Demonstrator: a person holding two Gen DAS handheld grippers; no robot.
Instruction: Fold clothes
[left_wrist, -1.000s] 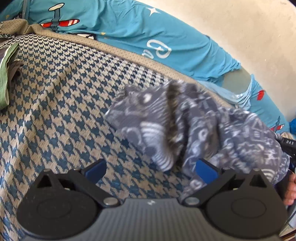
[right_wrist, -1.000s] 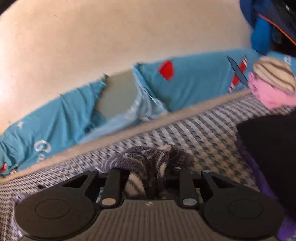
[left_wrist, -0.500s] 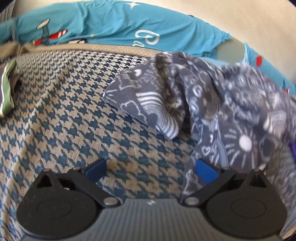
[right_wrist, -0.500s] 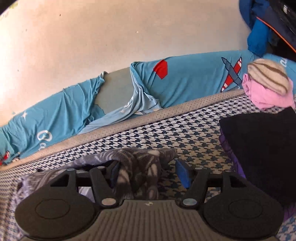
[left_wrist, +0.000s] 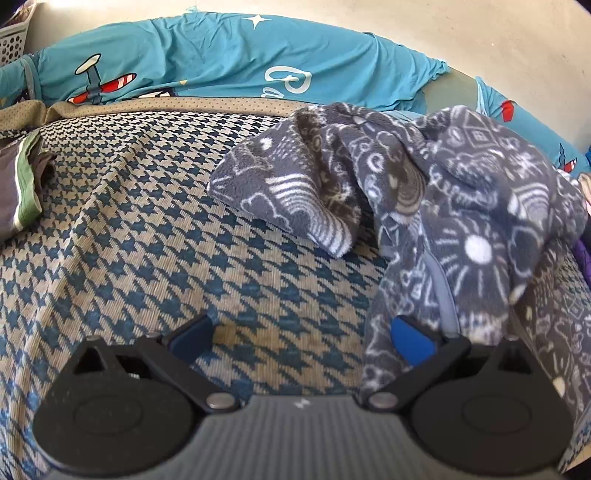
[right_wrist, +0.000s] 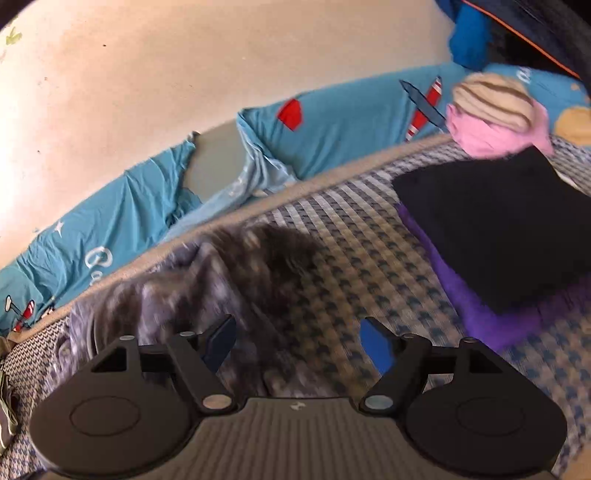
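Right gripper now spread wide, no longer pinching the grey patterned fleece; cloth dropped. Left gripper likewise parted, grasping nothing. Fleece heaped unfolded at centre right of the houndstooth bedcover. Further off, upper right, black folded stack.

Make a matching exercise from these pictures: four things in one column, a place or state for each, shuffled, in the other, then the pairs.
Things
1. grey patterned fleece garment
2. black folded garment
3. pink garment
4. right gripper

Places or states
A. lies on a purple garment
B. open, holding nothing
C. crumpled on the houndstooth cover
D. under a striped beige garment

Pairs: 1-C, 2-A, 3-D, 4-B
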